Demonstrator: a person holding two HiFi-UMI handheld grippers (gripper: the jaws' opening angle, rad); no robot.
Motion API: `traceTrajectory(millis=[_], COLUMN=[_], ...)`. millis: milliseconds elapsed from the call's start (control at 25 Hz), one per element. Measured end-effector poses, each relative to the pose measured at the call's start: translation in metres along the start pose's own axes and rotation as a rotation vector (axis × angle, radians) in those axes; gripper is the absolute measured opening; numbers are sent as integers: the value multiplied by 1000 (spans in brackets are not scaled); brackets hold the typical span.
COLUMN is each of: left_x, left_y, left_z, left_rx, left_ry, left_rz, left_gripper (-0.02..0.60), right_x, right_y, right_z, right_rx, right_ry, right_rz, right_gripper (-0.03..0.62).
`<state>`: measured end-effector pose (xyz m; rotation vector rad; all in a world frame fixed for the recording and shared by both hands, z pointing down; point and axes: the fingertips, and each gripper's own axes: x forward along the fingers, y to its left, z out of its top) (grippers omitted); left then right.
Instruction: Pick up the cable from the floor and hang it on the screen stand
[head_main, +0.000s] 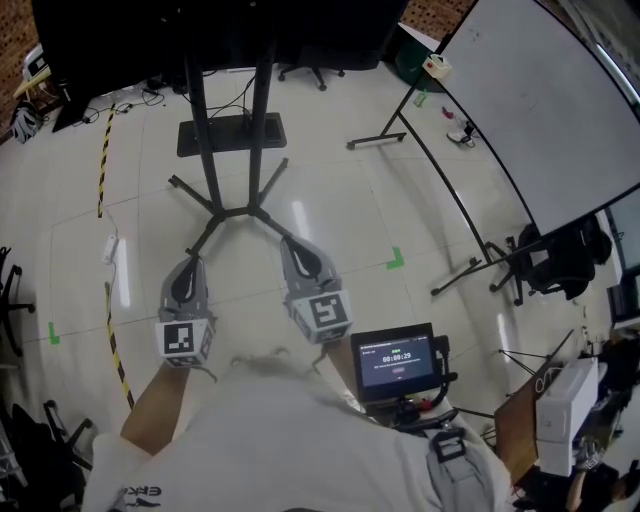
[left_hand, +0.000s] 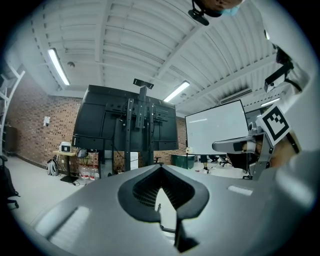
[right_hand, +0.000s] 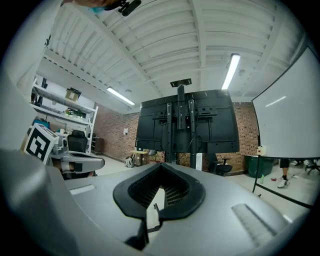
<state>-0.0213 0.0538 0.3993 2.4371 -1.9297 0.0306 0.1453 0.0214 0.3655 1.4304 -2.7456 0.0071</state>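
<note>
The cable is a yellow-and-black striped line on the pale floor at the left, with a white block along it. The black screen stand rises ahead, its legs spreading on the floor just beyond both grippers. It also shows straight ahead as the screen stand in the left gripper view and the screen stand in the right gripper view. My left gripper is shut and holds nothing, well right of the cable. My right gripper is likewise shut and holds nothing.
A whiteboard on a wheeled frame stands to the right. A small monitor sits near my right side. Bags and an office chair lie at the left edge, and more wires trail under the screen.
</note>
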Motion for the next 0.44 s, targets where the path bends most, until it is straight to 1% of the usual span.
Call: traceTrajectory(millis=[120, 280, 440], left_x=[1, 2, 2], left_y=[0, 0, 1], left_z=[-1, 2, 1], left_rx=[-2, -8, -6], left_ry=[4, -2, 1], left_rz=[-5, -10, -11], left_gripper=[2, 2, 2], right_x=[-2, -1, 0], right_y=[-2, -3, -2], right_z=[-2, -4, -8], right_rx=[0, -21, -19], right_ry=[9, 11, 19], right_rz=[-14, -13, -9], right_gripper=[11, 11, 11])
